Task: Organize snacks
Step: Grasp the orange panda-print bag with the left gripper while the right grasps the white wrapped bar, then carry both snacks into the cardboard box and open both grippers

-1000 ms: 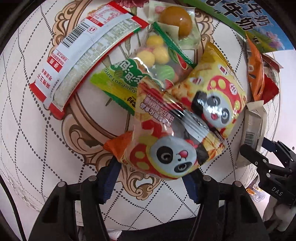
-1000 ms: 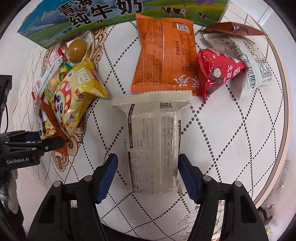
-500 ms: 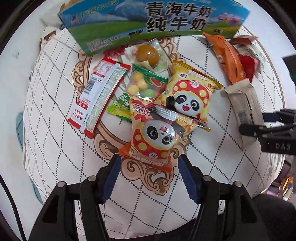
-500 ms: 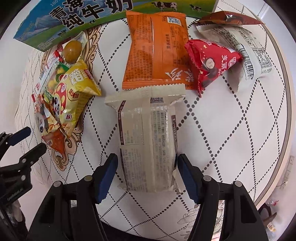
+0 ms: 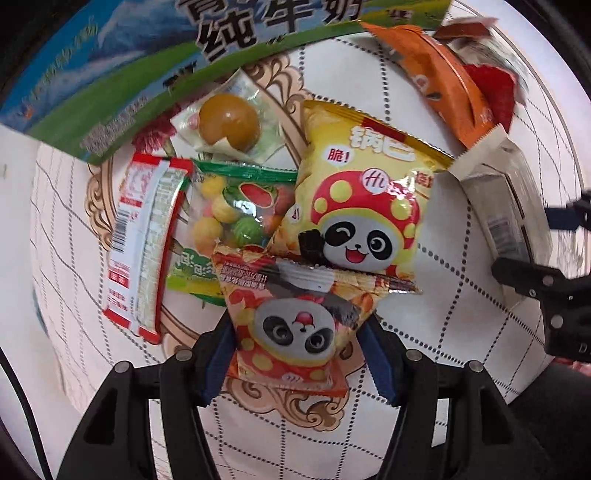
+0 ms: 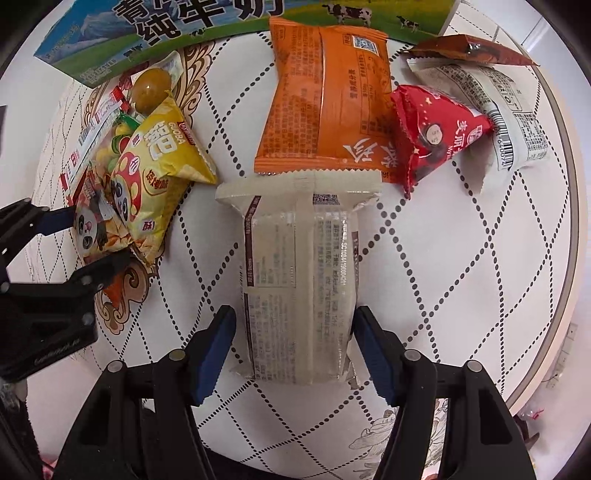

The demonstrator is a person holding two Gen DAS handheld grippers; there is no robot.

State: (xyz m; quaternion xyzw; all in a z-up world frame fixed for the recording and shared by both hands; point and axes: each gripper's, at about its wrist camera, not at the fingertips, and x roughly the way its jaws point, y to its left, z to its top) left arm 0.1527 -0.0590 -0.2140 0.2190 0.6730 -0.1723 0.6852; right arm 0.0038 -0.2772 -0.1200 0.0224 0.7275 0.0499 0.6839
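Between my left gripper's (image 5: 297,354) spread fingers sits the orange panda bag (image 5: 291,325); compared with half a second ago I have come in closer, so the blue pads now flank its lower half, close beside it, though I cannot tell whether they touch. Its long axis runs away from me, panda upside down, its far end lying over the yellow panda bag (image 5: 360,206), which sits upright just beyond, beside the fruit-candy bag (image 5: 236,214) and the red-edged packet (image 5: 142,243). On the other side, my right gripper (image 6: 295,350) is open around the clear packet (image 6: 299,280), much as before, pads just off its near end. That packet lies lengthwise away from me on the white dotted table (image 6: 480,295), its far seam meeting the orange pouch (image 6: 325,99) next to the red triangle pack (image 6: 436,133), with the milk carton (image 6: 207,22) at the back.
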